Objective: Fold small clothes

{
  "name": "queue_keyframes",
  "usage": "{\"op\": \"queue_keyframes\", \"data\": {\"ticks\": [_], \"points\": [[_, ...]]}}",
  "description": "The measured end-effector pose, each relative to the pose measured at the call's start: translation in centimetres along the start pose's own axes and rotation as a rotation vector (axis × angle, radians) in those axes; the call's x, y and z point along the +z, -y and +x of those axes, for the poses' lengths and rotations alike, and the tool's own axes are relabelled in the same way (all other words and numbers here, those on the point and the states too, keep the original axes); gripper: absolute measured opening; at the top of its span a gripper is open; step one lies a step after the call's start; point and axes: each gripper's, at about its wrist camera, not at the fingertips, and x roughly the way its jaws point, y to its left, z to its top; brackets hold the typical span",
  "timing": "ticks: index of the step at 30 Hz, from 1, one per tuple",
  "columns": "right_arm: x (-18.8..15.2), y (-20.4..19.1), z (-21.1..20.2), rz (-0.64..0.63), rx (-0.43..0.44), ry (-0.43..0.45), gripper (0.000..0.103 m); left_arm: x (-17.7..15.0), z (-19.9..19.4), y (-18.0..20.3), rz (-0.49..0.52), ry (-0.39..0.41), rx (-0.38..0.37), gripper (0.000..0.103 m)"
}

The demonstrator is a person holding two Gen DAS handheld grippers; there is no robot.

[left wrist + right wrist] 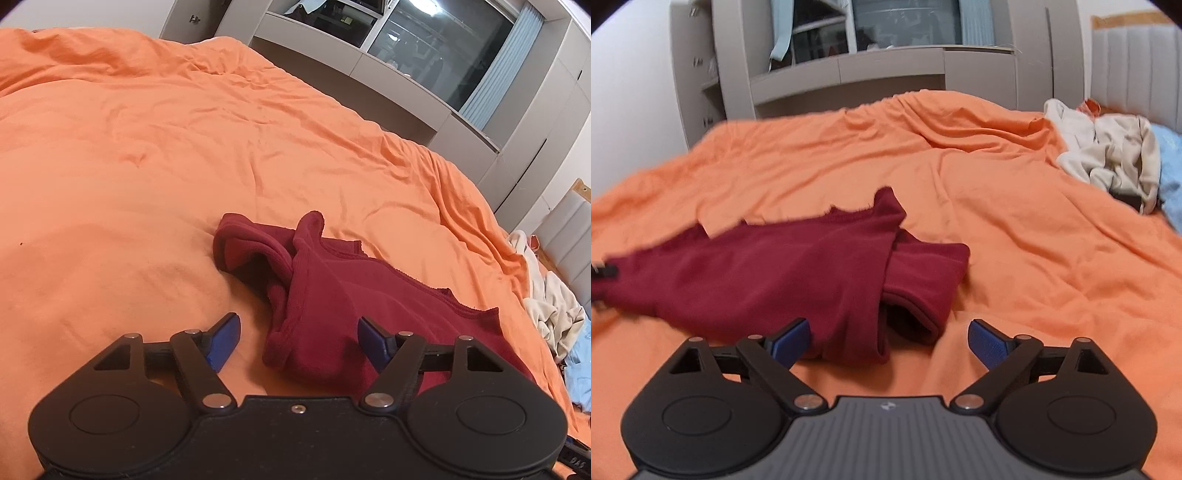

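Warm indoor light, fisheye-bent edges; right view seemingly motion-blurred, left sharper.

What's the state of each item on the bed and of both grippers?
Dark red garment: lying on the bed, partly folded, rumpled, not gripped.
Orange bedsheet: spread out, wrinkled.
Cream clothes: crumpled heap at the far side.
Light blue cloth: beside the heap, mostly out of frame.
Left gripper: open, empty.
Right gripper: open, empty.
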Motion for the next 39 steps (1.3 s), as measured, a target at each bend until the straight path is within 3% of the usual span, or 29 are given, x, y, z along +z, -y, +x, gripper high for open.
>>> {"op": "queue_keyframes", "data": {"ticks": [7, 12, 19, 25, 28, 34, 39], "points": [[-0.6, 0.3, 0.4, -0.016, -0.123, -0.001, 0.099, 0.0, 0.0, 0.0, 0.007, -0.002, 0.0, 0.075], [-0.8, 0.9, 0.1, 0.002, -0.117, 0.0, 0.099, -0.1, 0.2, 0.1, 0.013, -0.006, -0.001, 0.078], [-0.8, 1.1, -2.1, 0.011, -0.092, 0.074, 0.102, -0.2, 0.6, 0.4, 0.029, -0.008, 0.005, 0.081], [1.0, 0.7, -1.9, -0.015, -0.07, 0.111, 0.103, -0.2, 1.1, 0.8, 0.041, -0.011, 0.011, 0.085], [2.3, -0.8, -1.0, -0.093, -0.018, 0.143, 0.103, -0.4, 1.2, 0.9, 0.056, -0.015, 0.008, 0.088], [4.0, -4.5, 2.2, -0.216, 0.19, 0.164, 0.103, -0.3, 1.5, 0.7, 0.035, -0.016, -0.015, 0.096], [3.9, -8.2, 4.2, -0.31, 0.232, 0.182, 0.103, 0.2, 2.2, 0.6, 0.003, -0.008, -0.01, 0.094]]}}
